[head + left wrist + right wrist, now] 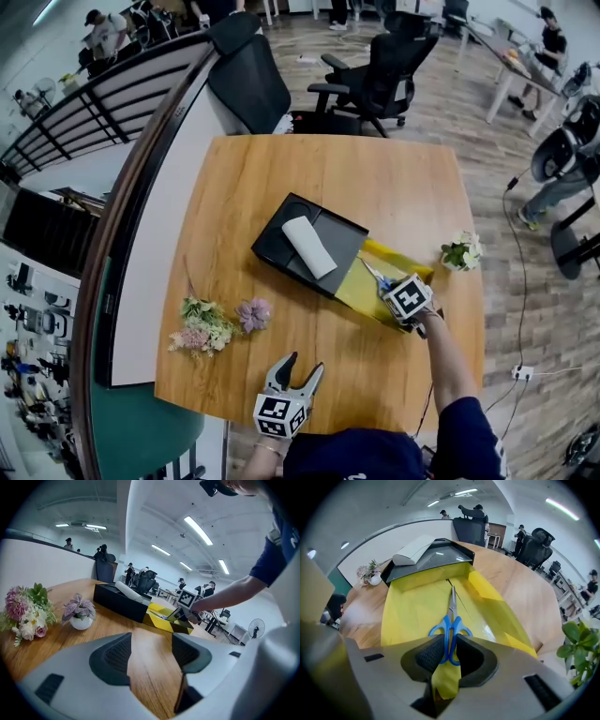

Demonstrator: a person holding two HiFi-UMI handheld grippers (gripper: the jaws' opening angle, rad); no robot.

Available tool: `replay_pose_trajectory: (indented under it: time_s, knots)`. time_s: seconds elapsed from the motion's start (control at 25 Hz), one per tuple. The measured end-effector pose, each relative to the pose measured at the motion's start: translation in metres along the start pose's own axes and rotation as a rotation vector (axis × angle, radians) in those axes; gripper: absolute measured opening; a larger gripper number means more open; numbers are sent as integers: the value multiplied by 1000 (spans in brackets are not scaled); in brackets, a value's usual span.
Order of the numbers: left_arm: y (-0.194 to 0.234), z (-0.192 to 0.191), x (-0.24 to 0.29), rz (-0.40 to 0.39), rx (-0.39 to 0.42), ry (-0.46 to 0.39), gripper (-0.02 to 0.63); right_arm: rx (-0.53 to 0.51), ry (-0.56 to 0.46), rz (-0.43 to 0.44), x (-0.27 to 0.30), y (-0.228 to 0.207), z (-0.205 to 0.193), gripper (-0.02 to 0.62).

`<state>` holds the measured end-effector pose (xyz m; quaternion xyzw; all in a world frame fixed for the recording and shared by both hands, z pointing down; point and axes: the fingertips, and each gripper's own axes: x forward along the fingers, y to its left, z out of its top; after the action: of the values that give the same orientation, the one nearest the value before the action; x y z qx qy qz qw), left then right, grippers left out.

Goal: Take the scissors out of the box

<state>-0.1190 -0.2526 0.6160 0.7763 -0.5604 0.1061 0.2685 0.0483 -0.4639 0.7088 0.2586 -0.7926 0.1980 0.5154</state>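
Observation:
A pair of scissors (451,616) with blue handles and steel blades lies in the open yellow box (410,611), blades pointing towards the black box (440,557). My right gripper (450,651) reaches steeply down into the yellow box, and its pads press on the blue handle loops from both sides. From the head view the scissors (377,275) lie just beyond the right gripper (389,291) in the yellow box (361,291). My left gripper (298,368) hovers over the table's near edge, open and holding nothing; its jaws (152,656) stand wide over bare wood.
A white roll (309,247) rests on the black box (281,246). A bunch of flowers (202,328) and a small purple plant (253,314) stand at the left, a white-flowered plant (461,251) at the right edge. Office chairs (375,75) stand beyond the wooden table (281,178).

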Motion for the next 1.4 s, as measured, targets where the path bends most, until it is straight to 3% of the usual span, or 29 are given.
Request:
replay_pose_trajectory:
  time_s: [0.2,0.4,0.64,1.4]
  knots:
    - [7,2,-7,16,6,-13,265,77,-14,-26,-3,2,-7,94]
    - [9,1,-12,18,22,-15,253,29,-120,-92,-24,-1,10,92]
    - [-1,-3,-13,-22,36,-14,253,23,-196,-138,-53,-2,24,92]
    - [-28,-3,-25,-151,86,-43,253,3,-370,-294,-147,42,9,94]
